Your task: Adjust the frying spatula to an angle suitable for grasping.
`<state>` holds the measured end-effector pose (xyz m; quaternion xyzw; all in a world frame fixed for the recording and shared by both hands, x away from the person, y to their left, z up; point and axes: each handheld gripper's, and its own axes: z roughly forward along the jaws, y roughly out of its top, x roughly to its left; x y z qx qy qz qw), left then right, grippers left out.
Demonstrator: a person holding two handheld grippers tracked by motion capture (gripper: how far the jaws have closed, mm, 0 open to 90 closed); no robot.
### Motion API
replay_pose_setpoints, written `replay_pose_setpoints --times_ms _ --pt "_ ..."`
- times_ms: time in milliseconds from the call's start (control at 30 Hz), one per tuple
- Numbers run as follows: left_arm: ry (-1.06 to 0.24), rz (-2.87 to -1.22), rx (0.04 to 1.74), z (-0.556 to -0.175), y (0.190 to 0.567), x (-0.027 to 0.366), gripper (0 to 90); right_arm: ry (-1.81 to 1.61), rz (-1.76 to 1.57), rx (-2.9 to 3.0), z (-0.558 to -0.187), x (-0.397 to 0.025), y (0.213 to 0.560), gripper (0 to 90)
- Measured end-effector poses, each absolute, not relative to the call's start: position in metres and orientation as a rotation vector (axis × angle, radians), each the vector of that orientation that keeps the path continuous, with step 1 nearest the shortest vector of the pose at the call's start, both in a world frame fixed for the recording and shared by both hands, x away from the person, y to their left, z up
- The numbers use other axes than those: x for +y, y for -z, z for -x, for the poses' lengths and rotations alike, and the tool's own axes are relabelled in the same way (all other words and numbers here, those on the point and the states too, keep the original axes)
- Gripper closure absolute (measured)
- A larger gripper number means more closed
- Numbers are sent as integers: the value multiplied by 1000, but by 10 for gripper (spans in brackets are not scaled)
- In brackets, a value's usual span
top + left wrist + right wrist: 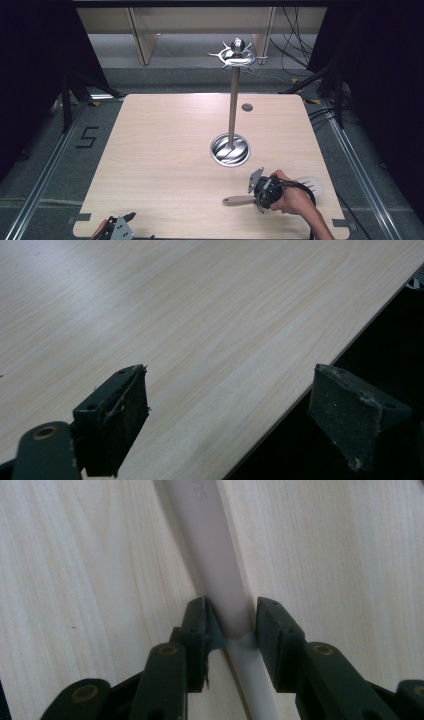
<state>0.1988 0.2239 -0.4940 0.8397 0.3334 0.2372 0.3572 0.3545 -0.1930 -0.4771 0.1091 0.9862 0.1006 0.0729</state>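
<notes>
- While the right gripper (pixel 260 192) lay low over the near right part of the pale wooden worktop (pixel 165 150), its jaws were clenched on a spatula (pixel 240 200), one jaw on each side of the utensil's narrow neck.
- Seen in the right gripper view, the spatula (pixel 220 575) ran straight ahead from between the jaws, flat on the wood; its beige handle widened away from them, and a whiter section passed back beneath them.
- From the high view, the handle end stuck out on one side of the right gripper, and the pale slotted blade showed on the other side, past the person's hand (pixel 295 200).
- Well ahead of the right jaws, near the middle of the worktop, stood a metal utensil stand (pixel 233 100): a round shiny base, a thin upright pole, and a ring of hooks under a knob at the top.
- Beyond the stand, a small round grey cap (pixel 247 107) sat flush in the wood.
- At the near left edge of the worktop, the left gripper (pixel 117 227) hung with its jaws released and wide apart, grasping nothing.
- In the left gripper view, bare wood grain (pixel 200 315) stretched ahead of the left gripper (pixel 230 410); one jaw was over the surface and the other over the dark space beyond the worktop's edge.
</notes>
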Motion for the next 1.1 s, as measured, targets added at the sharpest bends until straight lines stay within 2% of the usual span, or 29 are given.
replay_pose_setpoints --times_ms 67,167,200,300,400,433,467,533,567,767,1100 --pt "-584 -2189 854 -199 493 225 150 -304 -299 2972 -357 -193 477 686" --pt "-610 -2170 869 -199 495 224 151 -251 -330 2975 -356 -190 476 695" --pt "-578 -2192 860 -199 494 225 150 -257 -281 2986 -358 -190 476 699" --pt "-608 -2166 869 -199 495 224 150 -199 -342 2990 -354 -187 474 713" --pt "-616 -2163 871 -199 496 224 151 -179 -284 3000 -355 -184 474 729" --pt "-614 -2165 869 -199 496 224 151 -183 -126 2990 -360 -184 475 736" --pt "-615 -2164 869 -199 496 223 151 -148 -201 3008 -356 -181 474 741" --pt "-611 -2169 867 -199 495 224 151 -138 -97 2996 -359 -178 475 744" --pt "-606 -2166 865 -198 495 224 151 -107 -191 3005 -354 -178 474 744" --pt "-590 -2185 848 -199 493 225 151 -103 -175 3005 -355 -177 474 746" --pt "-595 -2188 841 -199 493 224 151 -350 -316 2938 -360 -198 460 749"
